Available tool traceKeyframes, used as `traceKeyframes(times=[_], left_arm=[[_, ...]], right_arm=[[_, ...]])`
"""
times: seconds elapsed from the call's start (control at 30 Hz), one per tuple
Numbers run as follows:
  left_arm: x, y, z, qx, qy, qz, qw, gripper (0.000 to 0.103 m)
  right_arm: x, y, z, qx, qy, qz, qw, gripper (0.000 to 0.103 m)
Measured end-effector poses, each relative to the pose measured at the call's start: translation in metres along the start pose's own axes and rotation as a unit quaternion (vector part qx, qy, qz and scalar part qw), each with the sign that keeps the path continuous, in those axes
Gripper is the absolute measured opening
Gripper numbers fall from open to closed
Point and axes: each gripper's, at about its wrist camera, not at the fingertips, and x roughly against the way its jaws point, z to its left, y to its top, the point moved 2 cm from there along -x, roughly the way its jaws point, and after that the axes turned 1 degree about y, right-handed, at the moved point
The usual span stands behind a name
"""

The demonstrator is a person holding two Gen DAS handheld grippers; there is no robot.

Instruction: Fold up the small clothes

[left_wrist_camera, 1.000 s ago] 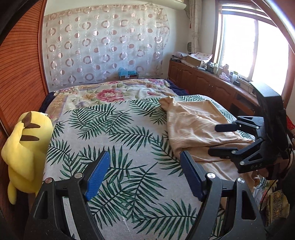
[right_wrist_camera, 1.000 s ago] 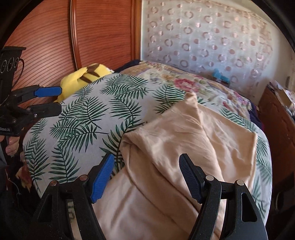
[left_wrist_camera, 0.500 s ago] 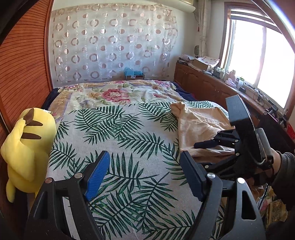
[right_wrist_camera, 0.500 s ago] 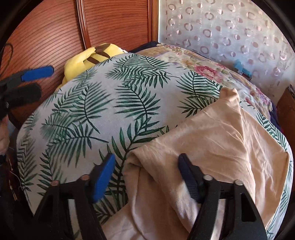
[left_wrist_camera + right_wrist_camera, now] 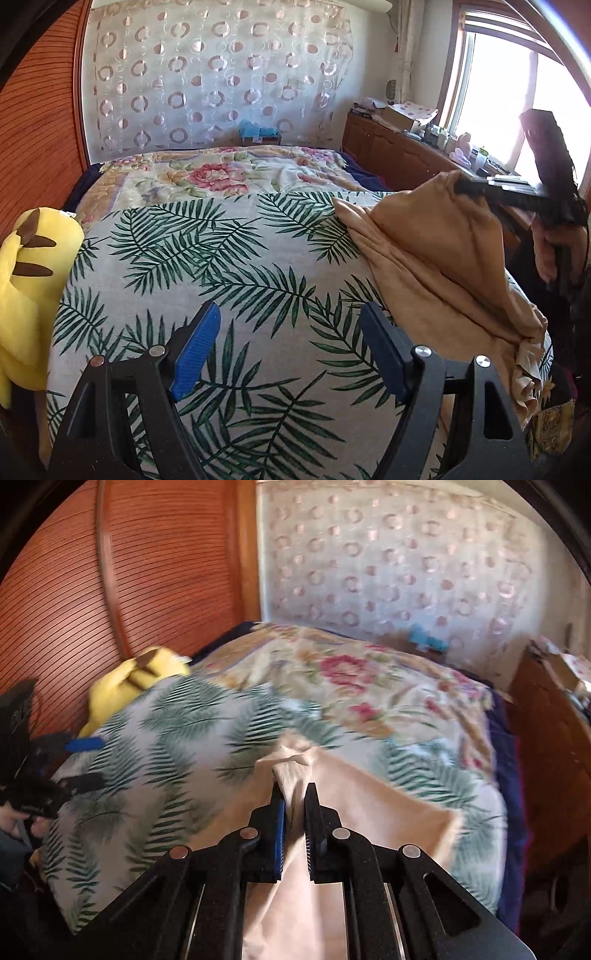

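Note:
A peach garment [image 5: 424, 251] lies crumpled along the right side of the palm-leaf bedspread [image 5: 221, 266]. My right gripper [image 5: 293, 790] has its jaws closing on a bunched fold of that garment [image 5: 369, 805], and its pads press the cloth. In the left wrist view the right gripper [image 5: 461, 188] holds the fold up as a peak above the bed. My left gripper [image 5: 288, 310] is open over bare bedspread, left of the garment, with nothing between its blue pads. The right wrist view shows the left gripper [image 5: 88, 762] at the far left edge.
A yellow plush toy [image 5: 29, 280] leans against the ribbed wooden panel [image 5: 37, 129] on the bed's left side. A floral quilt [image 5: 221, 173] covers the far end. A wooden cabinet [image 5: 399, 162] with clutter runs under the window on the right.
My right gripper went from wide open over the garment to closed on a fold, then lifted it off the bed. The left gripper shifted slightly and stayed open.

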Motion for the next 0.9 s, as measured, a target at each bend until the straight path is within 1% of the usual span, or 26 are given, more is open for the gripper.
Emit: traceKeyframes(times=[0.1, 0.2, 0.23, 0.3, 0.37, 0.43, 0.47, 0.5, 0.53, 0.57, 0.6, 0.67, 0.73, 0.77, 0.83, 0.87, 0.9], left_arm=[[-0.005, 0.000, -0.005, -0.004, -0.002, 0.008, 1.0000, 0.079], [-0.010, -0.001, -0.011, -0.009, -0.003, 0.015, 0.9998, 0.079], [-0.011, -0.001, -0.013, -0.010, -0.003, 0.016, 0.9998, 0.079], [-0.016, -0.001, -0.017, -0.013, -0.005, 0.022, 0.9997, 0.079], [-0.021, 0.001, -0.021, -0.018, -0.005, 0.028, 0.9994, 0.079], [-0.027, 0.006, -0.026, -0.026, -0.008, 0.031, 0.9992, 0.079], [-0.032, 0.009, -0.029, -0.031, -0.010, 0.035, 0.9989, 0.079], [-0.037, 0.012, -0.031, -0.034, -0.011, 0.038, 0.9986, 0.079], [-0.043, 0.016, -0.034, -0.037, -0.015, 0.041, 0.9984, 0.079], [-0.049, 0.021, -0.037, -0.039, -0.021, 0.045, 0.9980, 0.079], [-0.056, 0.026, -0.041, -0.042, -0.027, 0.046, 0.9977, 0.079], [-0.067, 0.038, -0.047, -0.048, -0.029, 0.050, 0.9972, 0.079], [-0.078, 0.051, -0.056, -0.064, -0.033, 0.043, 0.9965, 0.078], [-0.085, 0.057, -0.062, -0.073, -0.036, 0.041, 0.9958, 0.075], [-0.102, 0.070, -0.071, -0.086, -0.039, 0.046, 0.9945, 0.060], [-0.111, 0.075, -0.075, -0.089, -0.043, 0.050, 0.9939, 0.055], [-0.120, 0.080, -0.079, -0.092, -0.047, 0.056, 0.9931, 0.046]], right_arm=[[-0.005, -0.001, -0.045, -0.016, -0.055, 0.013, 0.998, 0.009], [-0.019, -0.007, -0.073, -0.038, -0.083, 0.034, 0.995, 0.009], [-0.027, -0.009, -0.080, -0.043, -0.089, 0.041, 0.994, 0.009], [-0.040, -0.013, -0.091, -0.058, -0.087, 0.056, 0.993, 0.009], [-0.055, -0.018, -0.096, -0.071, -0.091, 0.072, 0.991, 0.009], [-0.062, -0.015, -0.102, -0.085, -0.083, 0.076, 0.990, 0.010], [-0.065, -0.015, -0.102, -0.091, -0.079, 0.077, 0.990, 0.017], [-0.067, -0.012, -0.106, -0.093, -0.090, 0.077, 0.989, 0.023], [-0.064, -0.011, -0.109, -0.095, -0.107, 0.075, 0.987, 0.034], [-0.059, -0.010, -0.113, -0.100, -0.115, 0.068, 0.986, 0.038], [-0.052, -0.009, -0.116, -0.107, -0.110, 0.057, 0.986, 0.040], [-0.043, -0.008, -0.119, -0.119, -0.109, 0.042, 0.986, 0.047], [-0.039, -0.009, -0.117, -0.114, -0.100, 0.035, 0.988, 0.048], [-0.040, -0.011, -0.115, -0.112, -0.092, 0.038, 0.989, 0.048], [-0.040, -0.024, -0.115, -0.115, -0.081, 0.050, 0.989, 0.048], [-0.044, -0.026, -0.115, -0.115, -0.074, 0.057, 0.989, 0.048], [-0.045, -0.028, -0.119, -0.115, -0.070, 0.062, 0.989, 0.048]])
